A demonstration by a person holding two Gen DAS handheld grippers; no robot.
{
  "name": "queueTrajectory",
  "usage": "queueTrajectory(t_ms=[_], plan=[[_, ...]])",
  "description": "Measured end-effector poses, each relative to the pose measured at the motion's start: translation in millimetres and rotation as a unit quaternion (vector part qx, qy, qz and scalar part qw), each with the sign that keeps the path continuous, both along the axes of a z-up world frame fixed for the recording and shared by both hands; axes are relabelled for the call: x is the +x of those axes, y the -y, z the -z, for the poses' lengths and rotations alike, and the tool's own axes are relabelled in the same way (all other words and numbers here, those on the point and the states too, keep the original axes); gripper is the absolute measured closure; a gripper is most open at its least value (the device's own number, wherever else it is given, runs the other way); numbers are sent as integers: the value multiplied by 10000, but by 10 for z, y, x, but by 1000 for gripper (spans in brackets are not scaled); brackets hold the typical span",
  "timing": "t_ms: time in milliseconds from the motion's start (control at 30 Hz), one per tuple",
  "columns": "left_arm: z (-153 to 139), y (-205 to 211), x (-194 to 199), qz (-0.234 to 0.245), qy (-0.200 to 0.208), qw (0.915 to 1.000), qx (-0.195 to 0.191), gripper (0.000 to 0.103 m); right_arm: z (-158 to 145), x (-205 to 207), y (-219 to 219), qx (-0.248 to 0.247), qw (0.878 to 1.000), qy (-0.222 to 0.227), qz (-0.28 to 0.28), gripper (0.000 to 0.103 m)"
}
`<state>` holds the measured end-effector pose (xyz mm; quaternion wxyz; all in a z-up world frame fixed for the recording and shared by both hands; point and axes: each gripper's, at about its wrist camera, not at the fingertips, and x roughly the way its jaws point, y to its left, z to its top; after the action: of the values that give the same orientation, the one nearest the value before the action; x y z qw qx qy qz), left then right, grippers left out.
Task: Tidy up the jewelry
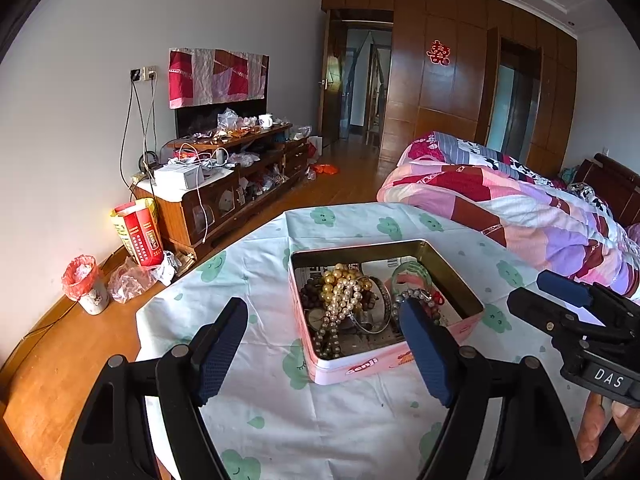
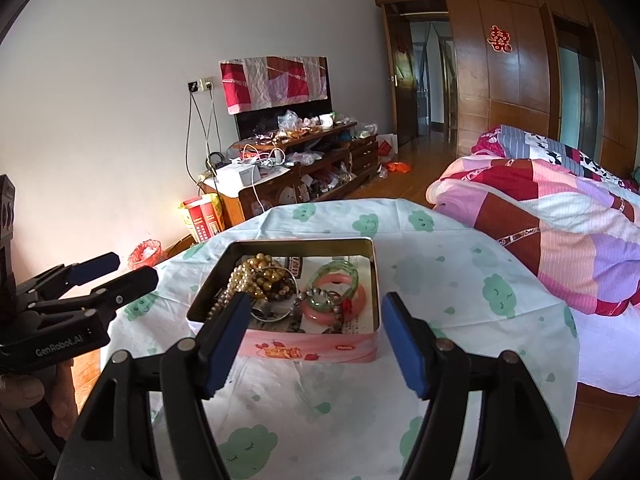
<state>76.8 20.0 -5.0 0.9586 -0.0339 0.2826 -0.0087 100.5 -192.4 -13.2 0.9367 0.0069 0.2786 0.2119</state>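
Note:
A pink tin box (image 1: pixel 384 364) (image 2: pixel 312 350) stands open on the table, full of tangled jewelry: a pearl necklace (image 1: pixel 340 300), gold beads (image 2: pixel 260 264), a silver bangle (image 1: pixel 380 312), a green bangle (image 2: pixel 334 276) and a pink bangle (image 2: pixel 352 304). My left gripper (image 1: pixel 320 320) is open and empty, just in front of the tin. My right gripper (image 2: pixel 314 316) is open and empty, also just in front of the tin. Each gripper shows in the other's view, the right one (image 1: pixel 560 292) and the left one (image 2: pixel 116 272).
The table has a white cloth with green clouds (image 1: pixel 256 272) (image 2: pixel 460 264). A bed with a patchwork quilt (image 1: pixel 520 208) lies to the right. A cluttered TV cabinet (image 1: pixel 224 176), a red bag (image 1: pixel 138 232) and a bin (image 1: pixel 86 284) stand along the left wall.

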Motion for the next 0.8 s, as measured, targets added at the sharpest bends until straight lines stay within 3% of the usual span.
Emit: queueTrajectory(t_ms=[800], plan=[[19, 7, 5, 5, -35, 10000, 5, 24, 31, -33, 1, 33, 10000, -47, 4, 29]])
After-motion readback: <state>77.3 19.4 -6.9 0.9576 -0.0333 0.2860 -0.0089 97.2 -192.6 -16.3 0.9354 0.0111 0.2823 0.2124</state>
